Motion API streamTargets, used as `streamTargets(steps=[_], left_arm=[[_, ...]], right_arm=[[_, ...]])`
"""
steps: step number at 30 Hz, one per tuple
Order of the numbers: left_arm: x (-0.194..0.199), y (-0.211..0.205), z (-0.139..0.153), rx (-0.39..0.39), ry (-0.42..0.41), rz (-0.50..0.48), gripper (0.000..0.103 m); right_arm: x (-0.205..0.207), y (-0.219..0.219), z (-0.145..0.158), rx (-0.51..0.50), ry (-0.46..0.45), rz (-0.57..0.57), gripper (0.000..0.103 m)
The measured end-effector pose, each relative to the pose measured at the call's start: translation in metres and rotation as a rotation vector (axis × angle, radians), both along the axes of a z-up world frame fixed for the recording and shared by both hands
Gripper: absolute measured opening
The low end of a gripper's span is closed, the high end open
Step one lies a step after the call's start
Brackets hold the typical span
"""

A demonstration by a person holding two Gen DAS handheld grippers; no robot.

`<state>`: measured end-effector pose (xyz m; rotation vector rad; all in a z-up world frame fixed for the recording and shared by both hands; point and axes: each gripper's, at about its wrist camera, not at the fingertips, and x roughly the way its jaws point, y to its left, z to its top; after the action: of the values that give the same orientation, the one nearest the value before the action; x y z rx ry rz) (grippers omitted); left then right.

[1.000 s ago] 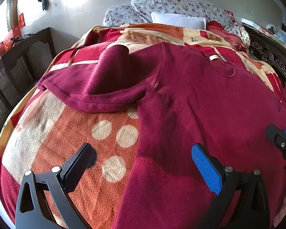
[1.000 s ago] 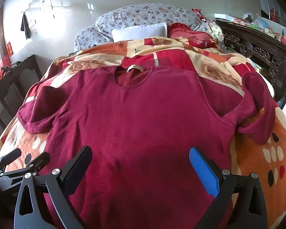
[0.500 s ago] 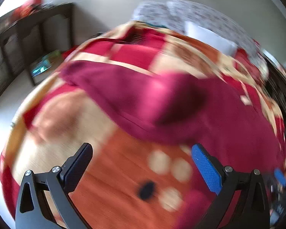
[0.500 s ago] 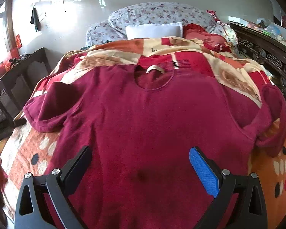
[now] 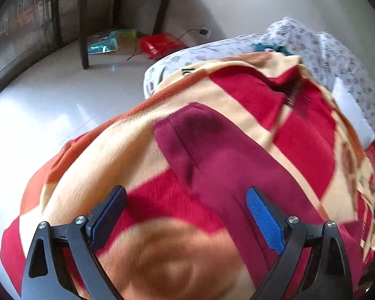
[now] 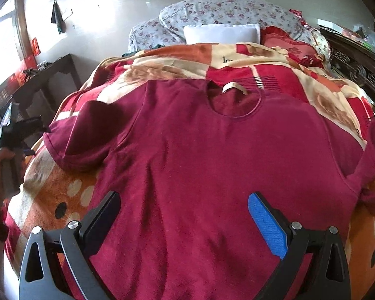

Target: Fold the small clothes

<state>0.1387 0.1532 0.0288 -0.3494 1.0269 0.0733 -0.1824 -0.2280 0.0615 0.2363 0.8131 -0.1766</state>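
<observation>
My left gripper (image 5: 185, 222) has swung away from the shirt's hem toward the bed's left edge since a second ago, and its view now looks down on the left sleeve (image 5: 212, 155) and the floor (image 5: 50, 105) beyond. Its fingers (image 5: 262, 222) are spread wide with nothing between them, hovering over the sleeve and the blanket (image 5: 162, 257). My right gripper (image 6: 182, 222) has barely shifted; its fingers (image 6: 267, 225) are also wide apart and empty, poised above the lower part of the shirt (image 6: 212, 162). The maroon shirt lies face up and flat across the middle of the bed, collar (image 6: 233, 87) toward the pillows (image 6: 221, 33) at the head. Its left sleeve sits by the bed's left edge, the right sleeve (image 6: 372, 175) crumpled by the right edge.
</observation>
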Motion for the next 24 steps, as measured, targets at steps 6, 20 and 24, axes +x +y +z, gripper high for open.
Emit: streamTargets(steps=[6,20,24], left_arm=[[0.028,-0.006,-0.012,0.061,-0.007,0.006,0.082],[-0.074,-0.086,0.142,-0.062,-0.307,-0.354,0.008],[-0.147,-0.162,0.183,-0.091,-0.414,-0.583,0.008]], right_arm=[[0.005,-0.002,-0.007,0.006,0.025,-0.002,0.103],[-0.02,-0.034,0.012,0.1,-0.035,-0.061,0.103],[-0.039,-0.053,0.026,0.109,-0.067,-0.106,0.103]])
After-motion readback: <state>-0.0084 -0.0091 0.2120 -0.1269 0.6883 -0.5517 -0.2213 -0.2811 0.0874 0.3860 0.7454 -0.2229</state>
